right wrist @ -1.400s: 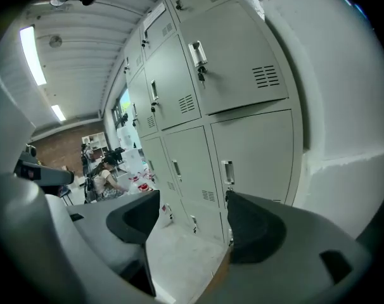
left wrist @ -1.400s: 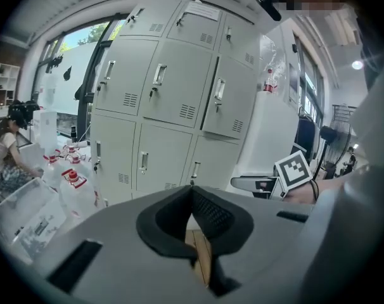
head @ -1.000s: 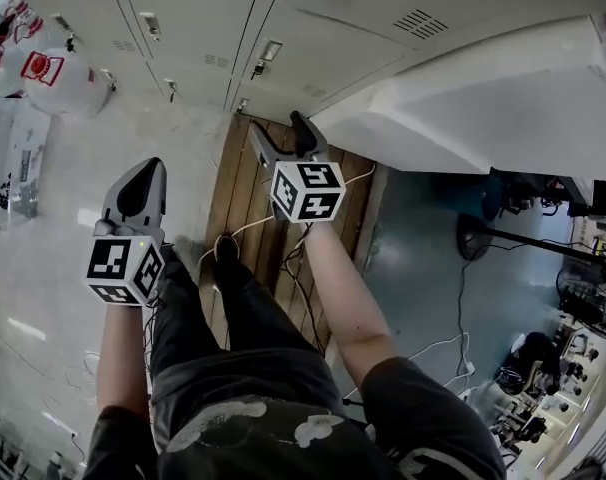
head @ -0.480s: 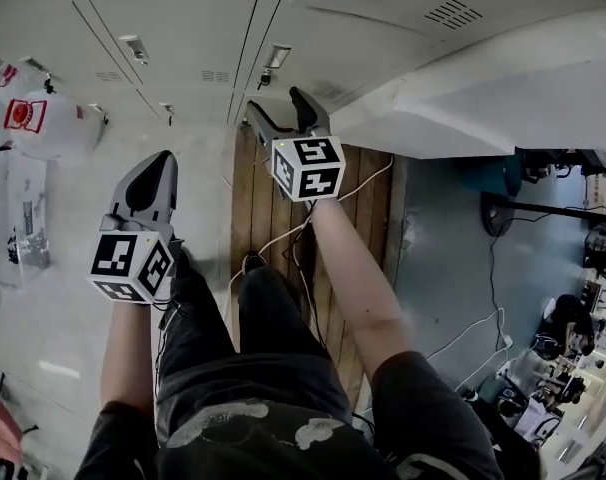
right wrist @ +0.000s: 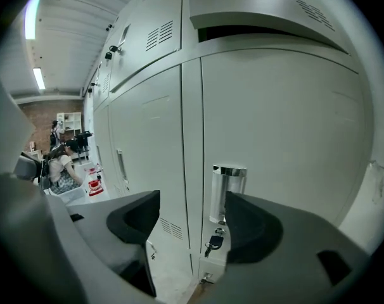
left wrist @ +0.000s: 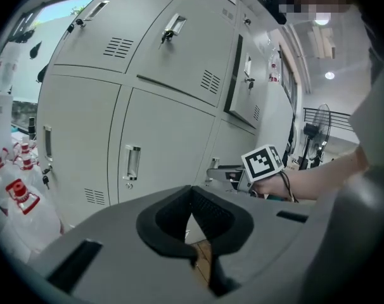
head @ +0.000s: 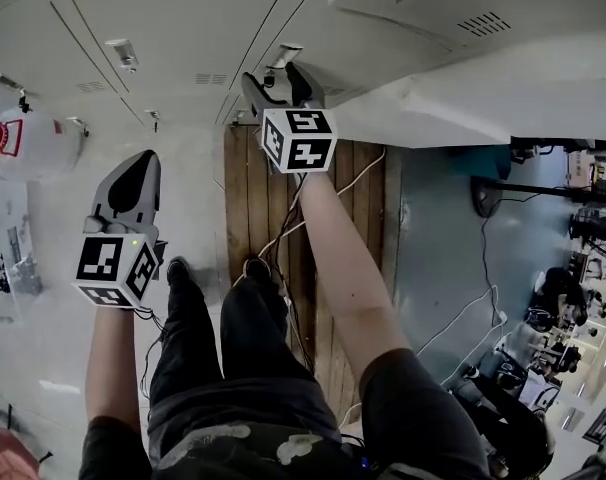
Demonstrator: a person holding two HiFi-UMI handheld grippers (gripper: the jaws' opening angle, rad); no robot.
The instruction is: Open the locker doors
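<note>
The right gripper (right wrist: 192, 217) has its jaws wide apart with nothing held; between them shows the edge of a lower locker door (right wrist: 287, 132), and its chrome handle (right wrist: 229, 192) stands just beside the right-hand jaw, with a small key (right wrist: 215, 242) hanging below it. The left gripper (left wrist: 192, 198) has its jaws closed tip to tip on nothing, and it hangs well back from the lockers on the left. In the head view the right gripper (head: 276, 80) reaches far forward to the foot of the grey metal locker doors (head: 173, 28), which fill the far side of the scene, while the left gripper (head: 136, 173) sits nearer and lower. In the left gripper view one upper door (left wrist: 246, 81) stands ajar. A strip of wooden boards (head: 258, 198) runs from the lockers toward the person, crossed by loose white cables (head: 283, 230). Left of the boards the floor (head: 43, 298) is pale and glossy; right of them it is grey-blue. White plastic containers with red labels (head: 28, 138) sit far left by the lockers. A standing fan (left wrist: 315, 132) and cluttered workbenches (head: 573, 308) lie to the right. The person's legs in dark trousers (head: 223, 368) stand on the boards.
</note>
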